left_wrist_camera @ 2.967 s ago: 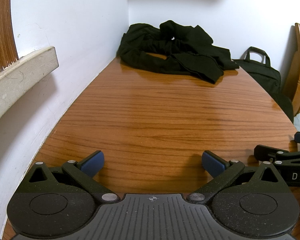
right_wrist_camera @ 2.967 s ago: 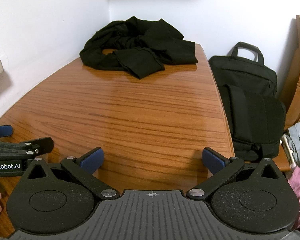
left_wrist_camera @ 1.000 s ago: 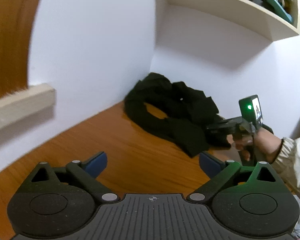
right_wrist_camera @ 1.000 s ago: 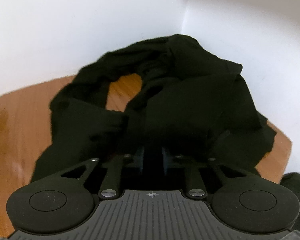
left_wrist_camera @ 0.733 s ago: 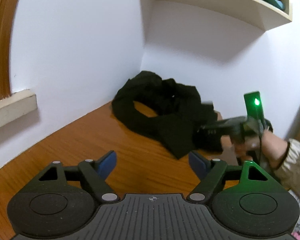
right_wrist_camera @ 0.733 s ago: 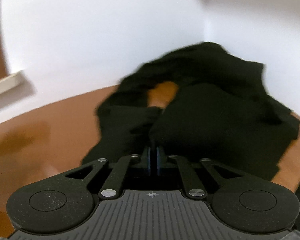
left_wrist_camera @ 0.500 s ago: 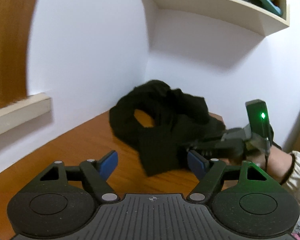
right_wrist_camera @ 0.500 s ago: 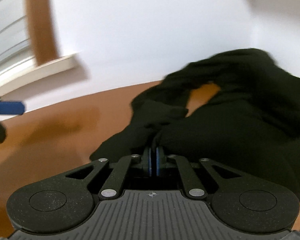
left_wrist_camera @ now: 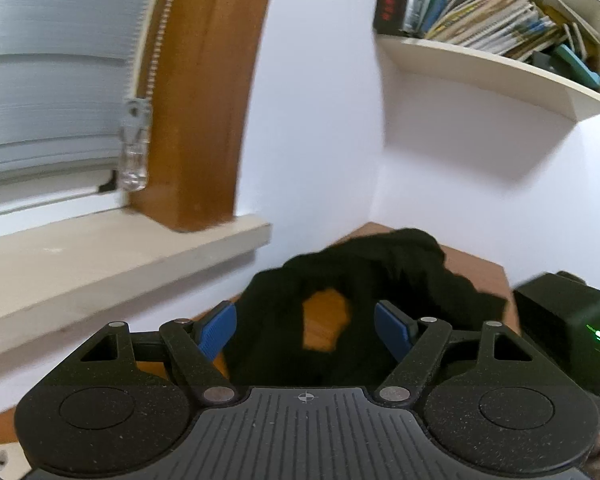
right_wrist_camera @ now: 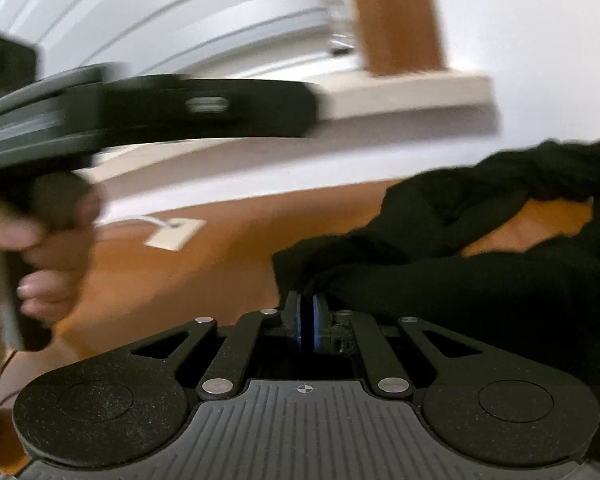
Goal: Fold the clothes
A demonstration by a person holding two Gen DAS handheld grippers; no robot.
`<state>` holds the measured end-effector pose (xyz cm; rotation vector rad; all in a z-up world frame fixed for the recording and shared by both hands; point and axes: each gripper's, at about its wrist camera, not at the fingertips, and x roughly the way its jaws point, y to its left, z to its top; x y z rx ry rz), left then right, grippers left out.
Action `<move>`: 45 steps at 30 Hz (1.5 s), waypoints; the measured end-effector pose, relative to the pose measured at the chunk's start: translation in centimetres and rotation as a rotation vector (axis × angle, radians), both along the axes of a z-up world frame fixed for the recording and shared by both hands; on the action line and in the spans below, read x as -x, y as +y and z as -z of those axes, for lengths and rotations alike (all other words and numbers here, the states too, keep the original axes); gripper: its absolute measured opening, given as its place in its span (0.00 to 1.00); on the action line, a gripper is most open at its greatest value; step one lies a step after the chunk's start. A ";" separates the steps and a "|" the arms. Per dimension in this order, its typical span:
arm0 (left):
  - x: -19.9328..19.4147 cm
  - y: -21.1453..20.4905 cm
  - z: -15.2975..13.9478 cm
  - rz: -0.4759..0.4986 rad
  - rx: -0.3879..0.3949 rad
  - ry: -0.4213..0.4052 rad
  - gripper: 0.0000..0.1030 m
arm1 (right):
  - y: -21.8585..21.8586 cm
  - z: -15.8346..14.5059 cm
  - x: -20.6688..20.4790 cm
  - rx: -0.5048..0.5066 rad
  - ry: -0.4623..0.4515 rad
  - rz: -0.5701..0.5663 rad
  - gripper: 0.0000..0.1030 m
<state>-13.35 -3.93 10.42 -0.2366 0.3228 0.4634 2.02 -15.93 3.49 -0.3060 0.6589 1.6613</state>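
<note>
Black garment [left_wrist_camera: 384,276] sits crumpled on the wooden table [right_wrist_camera: 204,264], bunched toward the far corner where the 2 white walls meet. It forms a loose ring: bare wood shows through a gap in the middle in both views.

Right gripper [right_wrist_camera: 309,322]: jaws pinched nearly together, a dark edge of the garment [right_wrist_camera: 460,280] caught between the blue pads. It is holding cloth, and the near part of the pile looks drawn toward it.

Left gripper [left_wrist_camera: 306,326]: jaws wide, blue pads apart, nothing pressed between them. The garment lies just beyond the pads, framed between them; no contact that I can see. The left hand [right_wrist_camera: 40,256] on its handle shows blurred at the left of the right wrist view.

A small white tag with a cord [right_wrist_camera: 176,232] lies on the table left of the garment, apart from it.

Handling read:
- Soft, limp, light fabric. No stiffness, so it sags and trails from any single pinch.
- Looks like a thickish knit, so pads should bite well; low slip risk.
- Not fragile. Main risk is grabbing 2 layers at once in the bunched ring.
- Best hold: a single-layer outer edge or corner, 1 per gripper, well apart, so it spreads flat.
- Which edge is hem, collar or sleeve: cannot tell, too dark and blurred.
</note>
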 end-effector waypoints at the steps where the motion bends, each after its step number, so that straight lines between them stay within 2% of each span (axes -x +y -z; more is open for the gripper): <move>1: 0.1 0.2 0.0 -0.004 -0.001 0.000 0.76 | -0.2 -0.5 0.5 -0.008 -0.008 -0.002 0.13; 5: 0.4 -0.4 0.9 0.000 0.006 -0.006 0.76 | -2.9 -2.5 -0.3 -0.042 -0.039 0.040 0.23; 7: 1.0 -0.9 1.6 0.007 0.018 -0.006 0.76 | -4.6 -3.4 -2.1 -0.059 -0.058 0.082 0.25; 10: 1.2 -1.1 2.9 0.016 0.052 -0.006 0.76 | -6.9 -4.7 -5.0 -0.082 -0.093 0.168 0.33; 13: 1.0 -1.5 3.9 0.034 0.085 0.007 0.68 | -8.8 -5.5 -8.1 -0.093 -0.141 0.264 0.37; 18: 0.2 -2.8 4.3 0.092 0.039 0.042 0.55 | -11.8 -5.8 -12.8 -0.063 -0.234 0.426 0.44; 20: -0.3 -3.3 4.5 0.108 0.029 0.059 0.55 | -12.6 -5.0 -14.5 -0.031 -0.261 0.473 0.44; 22: -0.9 -3.8 4.9 0.110 0.005 0.084 0.61 | -13.3 -4.1 -15.9 -0.004 -0.271 0.509 0.44; 24: -1.4 -4.2 5.3 0.116 -0.012 0.109 0.71 | -13.9 -3.1 -17.3 0.020 -0.277 0.544 0.44; 26: -2.0 -4.3 5.7 0.132 -0.009 0.131 0.76 | -14.9 -2.2 -18.6 0.038 -0.266 0.577 0.46; 29: -2.9 -4.4 6.4 0.144 -0.014 0.177 0.75 | -14.5 -0.5 -20.1 0.072 -0.225 0.592 0.50; 31: -3.1 -4.2 6.6 0.143 -0.015 0.194 0.63 | -14.4 0.3 -20.8 0.073 -0.218 0.589 0.50; 33: -3.4 -4.1 6.9 0.141 -0.016 0.209 0.25 | -14.2 0.6 -21.2 0.065 -0.199 0.571 0.51; 35: -3.6 -4.0 7.1 0.139 -0.016 0.224 0.07 | -12.8 0.9 -21.4 0.056 -0.181 0.547 0.51; 38: -1.9 -3.9 4.8 0.089 -0.058 0.176 0.04 | -11.5 1.1 -21.6 0.049 -0.176 0.524 0.51; 42: 3.3 -2.3 -0.1 -0.008 -0.092 0.082 0.03 | -10.5 0.2 -21.2 -0.009 -0.179 0.503 0.51; 45: 5.8 -1.2 -1.4 -0.081 -0.100 0.086 0.00 | -10.1 0.2 -21.0 -0.006 -0.187 0.488 0.53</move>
